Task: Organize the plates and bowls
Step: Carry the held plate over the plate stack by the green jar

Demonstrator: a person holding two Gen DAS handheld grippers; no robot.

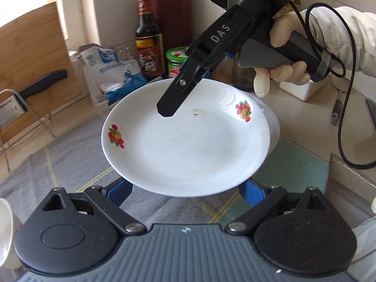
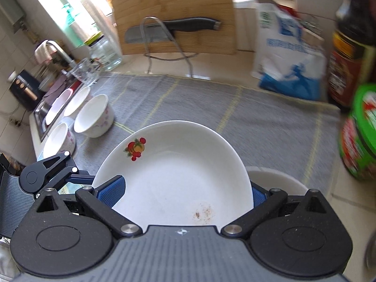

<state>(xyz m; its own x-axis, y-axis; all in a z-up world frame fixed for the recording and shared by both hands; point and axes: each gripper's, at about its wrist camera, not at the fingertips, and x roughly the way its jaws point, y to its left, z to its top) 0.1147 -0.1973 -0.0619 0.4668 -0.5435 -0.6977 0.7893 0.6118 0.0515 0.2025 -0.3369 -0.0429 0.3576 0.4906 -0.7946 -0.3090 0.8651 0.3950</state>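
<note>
Above the grey mat on the desk, I'm carrying the fruit-patterned plate [image 1: 185, 141] between both tools: my left tool [image 1: 185, 191] grasping its near rim, my right tool [image 2: 181, 193] clamped across the far edge. Uneven pull could tip it onto the bowls [image 2: 94, 117].

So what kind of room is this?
Most likely a home kitchen counter: a knife rests against a wooden cutting board, a sink faucet stands at the left, and a sauce bottle stands nearby.
</note>
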